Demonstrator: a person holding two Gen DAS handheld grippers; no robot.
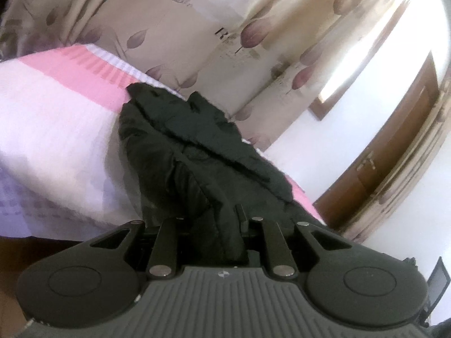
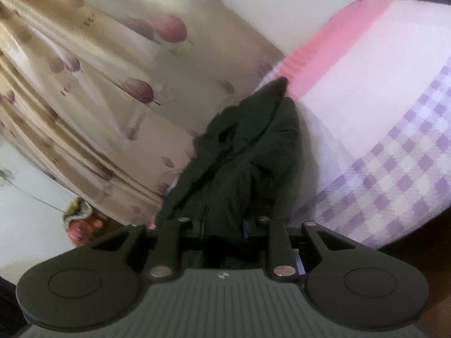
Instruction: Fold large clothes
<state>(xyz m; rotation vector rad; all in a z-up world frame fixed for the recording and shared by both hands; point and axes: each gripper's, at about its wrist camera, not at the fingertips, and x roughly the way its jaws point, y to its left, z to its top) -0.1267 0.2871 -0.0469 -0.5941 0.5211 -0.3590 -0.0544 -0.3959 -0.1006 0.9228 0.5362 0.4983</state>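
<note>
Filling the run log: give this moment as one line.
step: fold start | left gripper: shut on dark garment | right gripper: shut on dark garment | bed: underneath

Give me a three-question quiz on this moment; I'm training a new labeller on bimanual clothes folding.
1. True or false: the left gripper is shut on the dark garment.
2. Multiple choice: the garment lies on A) a bare wooden table, B) a bed with a pink, white and lilac-check cover, C) a chair.
3. Short answer: what hangs behind the bed?

Key
1. True; the right gripper grips it too.
2. B.
3. A cream curtain printed with purple leaves.
</note>
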